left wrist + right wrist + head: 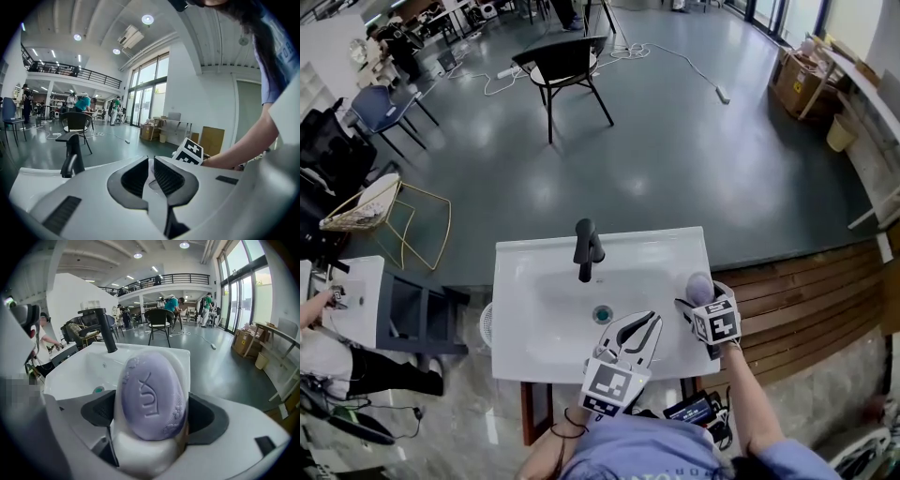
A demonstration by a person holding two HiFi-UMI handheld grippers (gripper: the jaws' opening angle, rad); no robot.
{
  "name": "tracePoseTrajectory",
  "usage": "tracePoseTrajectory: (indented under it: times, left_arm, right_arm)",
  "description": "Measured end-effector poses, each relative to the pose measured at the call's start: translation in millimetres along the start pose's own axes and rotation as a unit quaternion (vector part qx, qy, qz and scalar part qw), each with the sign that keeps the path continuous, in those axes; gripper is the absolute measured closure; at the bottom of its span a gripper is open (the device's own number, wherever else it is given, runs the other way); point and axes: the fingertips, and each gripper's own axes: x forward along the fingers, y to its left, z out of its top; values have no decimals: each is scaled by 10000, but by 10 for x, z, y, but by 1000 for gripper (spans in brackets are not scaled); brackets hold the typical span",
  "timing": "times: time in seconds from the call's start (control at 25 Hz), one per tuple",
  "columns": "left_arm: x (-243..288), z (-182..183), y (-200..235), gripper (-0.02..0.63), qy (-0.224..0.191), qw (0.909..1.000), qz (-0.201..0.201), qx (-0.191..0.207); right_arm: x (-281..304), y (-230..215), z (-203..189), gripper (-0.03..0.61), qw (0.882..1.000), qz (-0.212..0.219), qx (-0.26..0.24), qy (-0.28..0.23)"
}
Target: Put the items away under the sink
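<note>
Seen from overhead: a white sink (525,272) on a stand, black faucet (586,248) at the back, teal drain (602,314) in the basin. At the sink's right rim, the right tool (701,302), clamped on a purple soap bar (150,394) cupped in what looks like a white dish (140,451), the embossed face of the bar upright between the pads. Over the front of the basin, the left tool (639,330), jaws nearly together, holding nothing. Storage space under the sink hidden in every view.

Step in hand, as a judgement: carrying the soap from the rim down to the space below.

To do it well:
- Keep the squeeze firm and even; smooth soap, probably slippery, apt to shoot out of a loose or lopsided hold.
- Keep the dish under the bar rather than tipping the pair over.
- Lift clear of the rim before swinging outward past the sink's edge.
- Lower slowly, bringing the space below into sight before letting go.
- Use the free left tool for any door or obstacle down there.
- Set down flat, then open the jaws.
</note>
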Motion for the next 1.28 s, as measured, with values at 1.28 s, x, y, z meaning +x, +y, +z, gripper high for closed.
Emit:
tracePoseTrajectory:
  times: [1.28]
  left_arm:
    - [-814, -146, -536, 580, -108, 9995, 265, 158]
  right_arm:
    - [-1445, 1113, -370, 133, 9976, 653, -34, -230]
